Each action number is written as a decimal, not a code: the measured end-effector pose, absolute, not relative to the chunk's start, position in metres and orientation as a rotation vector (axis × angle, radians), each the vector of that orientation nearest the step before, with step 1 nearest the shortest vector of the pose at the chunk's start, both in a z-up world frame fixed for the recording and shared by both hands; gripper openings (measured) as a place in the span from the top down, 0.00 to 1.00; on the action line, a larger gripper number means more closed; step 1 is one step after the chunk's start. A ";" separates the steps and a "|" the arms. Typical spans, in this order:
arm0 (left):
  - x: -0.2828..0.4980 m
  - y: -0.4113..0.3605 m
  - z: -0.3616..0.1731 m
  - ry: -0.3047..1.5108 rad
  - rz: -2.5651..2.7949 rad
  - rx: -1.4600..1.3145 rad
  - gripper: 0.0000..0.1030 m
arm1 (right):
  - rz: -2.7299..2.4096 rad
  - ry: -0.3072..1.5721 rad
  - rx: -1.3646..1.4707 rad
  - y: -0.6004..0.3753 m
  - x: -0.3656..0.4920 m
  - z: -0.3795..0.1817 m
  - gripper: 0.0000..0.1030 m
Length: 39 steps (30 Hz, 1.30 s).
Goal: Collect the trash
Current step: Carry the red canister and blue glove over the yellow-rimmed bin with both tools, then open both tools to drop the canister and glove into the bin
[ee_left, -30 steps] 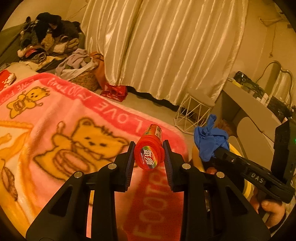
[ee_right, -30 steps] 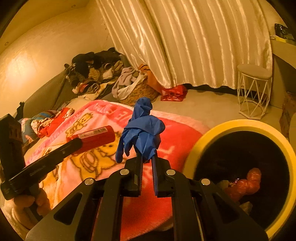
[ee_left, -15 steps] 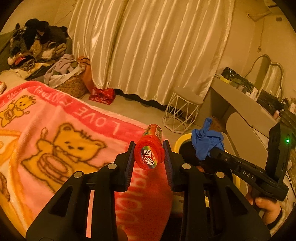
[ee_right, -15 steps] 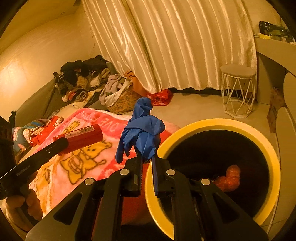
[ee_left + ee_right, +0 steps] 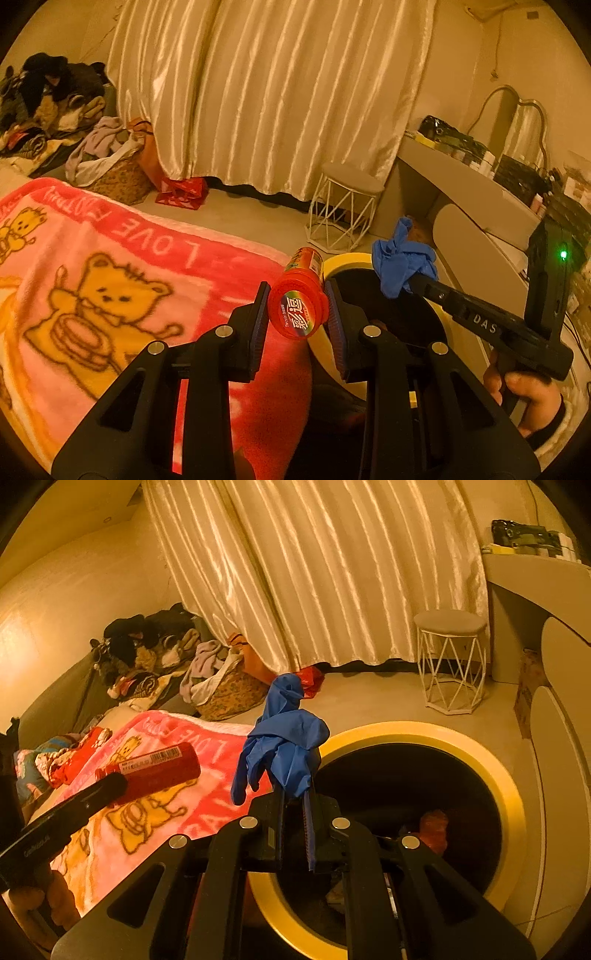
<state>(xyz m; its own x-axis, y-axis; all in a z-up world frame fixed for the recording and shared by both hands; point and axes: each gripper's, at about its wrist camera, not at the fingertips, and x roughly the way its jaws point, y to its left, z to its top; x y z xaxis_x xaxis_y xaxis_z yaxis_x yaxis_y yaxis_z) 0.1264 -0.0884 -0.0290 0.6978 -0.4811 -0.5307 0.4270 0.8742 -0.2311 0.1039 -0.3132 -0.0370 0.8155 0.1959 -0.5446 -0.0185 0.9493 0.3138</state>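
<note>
Trash carried across toward the yellow-rimmed bin (image 5: pixel 513 786).
Left gripper (image 5: pixel 297 314) clamped the red tube (image 5: pixel 299 308), right gripper (image 5: pixel 295 812) pinched the blue glove (image 5: pixel 284 746); both had swung from blanket (image 5: pixel 110 295) to bin's rim, ready to drop.

Clamped between the matt black plastic fingers of the left gripper (image 5: pixel 295 317) is a red tube (image 5: pixel 301 302) of glossy plastic with a shiny printed cap. The right gripper (image 5: pixel 293 812), of the same matt plastic with bright metal screws, pinches a crumpled blue glove (image 5: pixel 284 746) of thin, smooth rubbery film. Below both lies a fuzzy fleece blanket (image 5: pixel 110 295), and under the right gripper's tips a bin (image 5: pixel 513 797) with a smooth yellow plastic rim; beyond hangs a glossy satin curtain (image 5: pixel 280 92).
</note>
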 end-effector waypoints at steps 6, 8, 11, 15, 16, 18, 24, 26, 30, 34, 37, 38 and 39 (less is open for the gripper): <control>0.122 -0.104 -0.032 0.627 -0.540 -0.066 0.78 | 0.077 0.606 0.310 -0.329 0.100 -0.040 0.91; 0.121 -0.109 -0.033 0.629 -0.548 -0.059 0.78 | 0.063 0.608 0.312 -0.335 0.099 -0.041 0.91; 0.119 -0.117 -0.036 0.634 -0.564 -0.044 0.78 | 0.044 0.611 0.316 -0.342 0.098 -0.043 0.91; 0.115 -0.129 -0.041 0.644 -0.587 -0.019 0.78 | 0.018 0.615 0.318 -0.349 0.096 -0.046 0.91; 0.114 -0.131 -0.041 0.646 -0.590 -0.015 0.78 | 0.012 0.617 0.323 -0.352 0.096 -0.047 0.91; 0.113 -0.136 -0.044 0.651 -0.599 -0.006 0.78 | 0.004 0.622 0.327 -0.356 0.095 -0.049 0.91; 0.112 -0.149 -0.050 0.672 -0.623 0.019 0.78 | -0.016 0.642 0.337 -0.364 0.096 -0.054 0.91; 0.113 -0.154 -0.053 0.682 -0.630 0.025 0.78 | -0.021 0.653 0.344 -0.368 0.097 -0.057 0.91; 0.115 -0.161 -0.059 0.699 -0.644 0.038 0.78 | -0.034 0.674 0.356 -0.373 0.097 -0.062 0.91; 0.116 -0.170 -0.064 0.716 -0.653 0.051 0.78 | -0.038 0.692 0.365 -0.377 0.097 -0.066 0.91; 0.118 -0.175 -0.069 0.733 -0.660 0.057 0.78 | -0.043 0.708 0.374 -0.380 0.097 -0.069 0.91; 0.119 -0.177 -0.070 0.738 -0.663 0.060 0.78 | -0.044 0.712 0.376 -0.381 0.098 -0.070 0.90; 0.120 -0.179 -0.072 0.745 -0.667 0.063 0.78 | -0.043 0.716 0.379 -0.382 0.099 -0.071 0.90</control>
